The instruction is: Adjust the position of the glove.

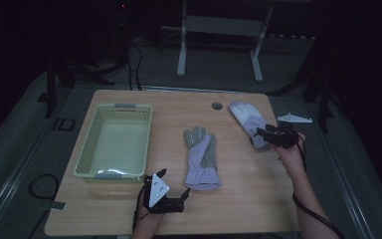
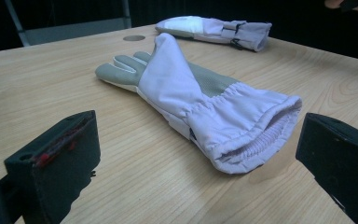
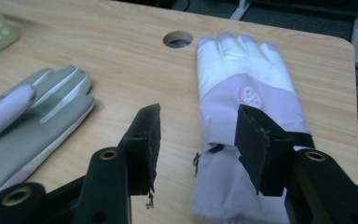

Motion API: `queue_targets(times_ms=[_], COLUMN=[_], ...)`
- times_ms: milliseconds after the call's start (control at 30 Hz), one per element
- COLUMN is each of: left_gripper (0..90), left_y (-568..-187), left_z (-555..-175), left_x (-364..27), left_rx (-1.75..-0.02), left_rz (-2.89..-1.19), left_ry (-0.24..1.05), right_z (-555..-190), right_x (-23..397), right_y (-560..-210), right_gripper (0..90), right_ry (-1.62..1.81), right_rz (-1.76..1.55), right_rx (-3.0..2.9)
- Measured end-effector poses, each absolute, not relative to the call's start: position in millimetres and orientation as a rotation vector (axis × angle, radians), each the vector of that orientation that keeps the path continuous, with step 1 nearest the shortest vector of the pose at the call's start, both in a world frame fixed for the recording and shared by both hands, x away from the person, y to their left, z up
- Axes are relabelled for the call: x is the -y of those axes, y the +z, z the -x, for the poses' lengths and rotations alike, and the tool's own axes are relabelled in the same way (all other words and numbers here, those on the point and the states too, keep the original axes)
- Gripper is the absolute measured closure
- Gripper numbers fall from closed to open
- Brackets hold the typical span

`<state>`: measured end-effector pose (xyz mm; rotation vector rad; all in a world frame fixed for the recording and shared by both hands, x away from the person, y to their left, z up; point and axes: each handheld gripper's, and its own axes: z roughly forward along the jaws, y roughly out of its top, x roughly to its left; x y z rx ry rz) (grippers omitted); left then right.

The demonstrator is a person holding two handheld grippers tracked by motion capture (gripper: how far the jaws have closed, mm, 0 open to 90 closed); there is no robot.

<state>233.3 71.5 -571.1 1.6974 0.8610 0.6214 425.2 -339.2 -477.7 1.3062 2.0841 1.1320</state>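
Two gloves are being shown lying on a wooden tabletop (image 1: 238, 199), well apart from each other. The far glove (image 1: 248, 122) is being approached by the right gripper (image 1: 271, 135), whose jaws are being held apart over the cuff end, one on each side of it, with no pad pressing on the fabric; in the right gripper view the glove (image 3: 247, 93) is seen lying flat on its palm, its long axis running away from the camera, fingers pointing toward the round hole (image 3: 178, 39) near the far edge. The near glove (image 1: 201, 157) is lying at the middle of the tabletop, palm up, fingers pointing away from the person and its cuff opening toward the left gripper (image 1: 175, 185). That gripper is being held released, just short of the cuff (image 2: 256, 140). A pale green basket (image 1: 85, 149) is standing at the left.
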Motion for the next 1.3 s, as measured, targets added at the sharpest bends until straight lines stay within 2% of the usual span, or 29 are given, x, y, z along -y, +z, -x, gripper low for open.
queue_targets(times_ms=[533, 733, 867, 1000, 1133, 1233, 1267, 1300], left_gripper=[0.0, 0.0, 0.0, 0.0, 0.0, 0.0, 0.0, 0.0], left_y=[-571.1, -571.2, -571.2, -571.2, -571.2, -571.2, -571.2, -571.2], left_z=[-232.9, -233.0, -233.2, -233.1, -232.9, -233.2, -233.3, -233.3], left_x=[-71.7, -71.8, -72.3, -72.2, -71.8, -72.0, -72.0, -71.9], left_rx=[-0.856, -0.862, -0.863, -0.863, -0.861, -0.867, -0.868, -0.867], left_rz=[-1.698, -1.692, -1.69, -1.69, -1.694, -1.689, -1.69, -1.69], left_ry=[0.625, 0.623, 0.617, 0.62, 0.627, 0.621, 0.621, 0.621], right_z=[-477.2, -502.0, -514.0, -523.8, -524.2, -523.0, -521.5, -521.5], right_x=[341.7, 338.4, 335.0, 337.0, 338.6, 334.4, 332.5, 332.5], right_y=[-493.7, -497.7, -510.4, -530.7, -538.4, -536.9, -535.0, -535.0], right_gripper=[52.7, 49.7, 47.9, 49.9, 54.3, 65.8, 72.9, 72.9], right_ry=[1.024, 0.98, 0.906, 0.84, 0.893, 0.881, 0.887, 0.887], right_rz=[-1.374, -1.389, -1.394, -1.479, -1.527, -1.528, -1.561, -1.561], right_rx=[-2.061, -2.091, -2.114, -2.14, -2.126, -2.149, -2.137, -2.137])
